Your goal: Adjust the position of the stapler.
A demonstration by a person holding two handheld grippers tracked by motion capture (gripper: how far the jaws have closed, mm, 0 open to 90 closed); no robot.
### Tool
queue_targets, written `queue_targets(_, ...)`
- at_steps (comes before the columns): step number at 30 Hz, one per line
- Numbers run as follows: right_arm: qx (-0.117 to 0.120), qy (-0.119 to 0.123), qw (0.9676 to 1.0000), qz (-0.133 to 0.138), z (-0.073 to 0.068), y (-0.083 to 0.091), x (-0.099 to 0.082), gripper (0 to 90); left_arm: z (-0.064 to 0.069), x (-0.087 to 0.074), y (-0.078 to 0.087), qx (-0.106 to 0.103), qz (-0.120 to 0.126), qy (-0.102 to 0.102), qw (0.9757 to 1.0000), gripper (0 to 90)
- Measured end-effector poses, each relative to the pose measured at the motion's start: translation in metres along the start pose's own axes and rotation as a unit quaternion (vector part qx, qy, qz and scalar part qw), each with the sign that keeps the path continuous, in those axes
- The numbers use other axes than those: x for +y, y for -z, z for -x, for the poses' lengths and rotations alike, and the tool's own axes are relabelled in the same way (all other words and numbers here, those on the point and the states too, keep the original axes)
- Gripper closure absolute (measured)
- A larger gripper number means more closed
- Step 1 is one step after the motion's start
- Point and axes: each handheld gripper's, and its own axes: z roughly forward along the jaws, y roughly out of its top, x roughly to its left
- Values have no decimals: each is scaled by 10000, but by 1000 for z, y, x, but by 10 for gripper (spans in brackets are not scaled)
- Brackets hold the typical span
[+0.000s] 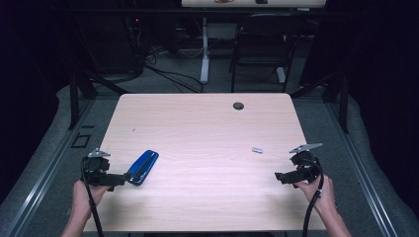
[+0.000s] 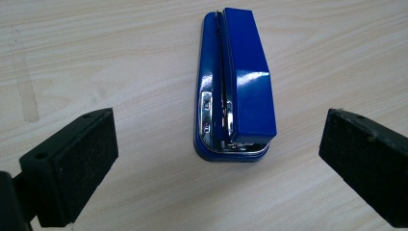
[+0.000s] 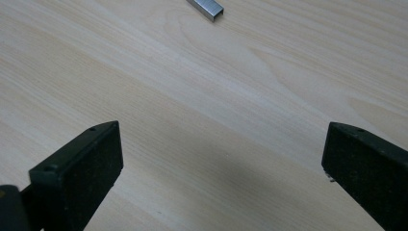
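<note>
A blue stapler [image 1: 143, 167] lies flat on the wooden table [image 1: 197, 128] at the left front. My left gripper [image 1: 124, 177] points at its near end and stands open; in the left gripper view the stapler [image 2: 236, 82] lies just ahead of the wide-apart jaws with its metal end toward me, untouched. A small silver strip of staples [image 1: 257, 150] rests right of centre. My right gripper [image 1: 279, 177] stands open at the right front, short of the staples [image 3: 206, 8], with bare tabletop between its jaws.
A round dark cable hole [image 1: 238, 105] sits near the table's far edge. Beyond the table stand a black folding chair [image 1: 262, 44] and a white desk leg [image 1: 204, 49], with cables on the floor. Dark curtains close in both sides.
</note>
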Motion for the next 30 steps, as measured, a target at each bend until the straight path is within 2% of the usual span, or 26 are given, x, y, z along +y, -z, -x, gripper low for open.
queue_targets(6,69,7,10000,-21,-3,-1,2,4,7,1,-1,-102,-49,-135,9998,2)
queue_targets(14,62,29,9999,-122,-4,-2,0,8,14,4,-8,-221,-77,-214,9995,2)
queue_targets(18,49,40,9999,-146,-6,-4,1,10,21,4,-13,-170,-80,-293,9994,12)
queue_targets(21,68,70,9998,-191,-6,-7,2,12,22,5,-16,-169,-89,-323,9993,72)
queue_targets(26,57,75,9997,-221,-5,-6,1,16,27,9,-23,-96,-72,-357,9993,233)
queue_targets(30,37,75,9997,-227,-5,-6,1,22,31,11,-32,109,-161,-332,9993,330)
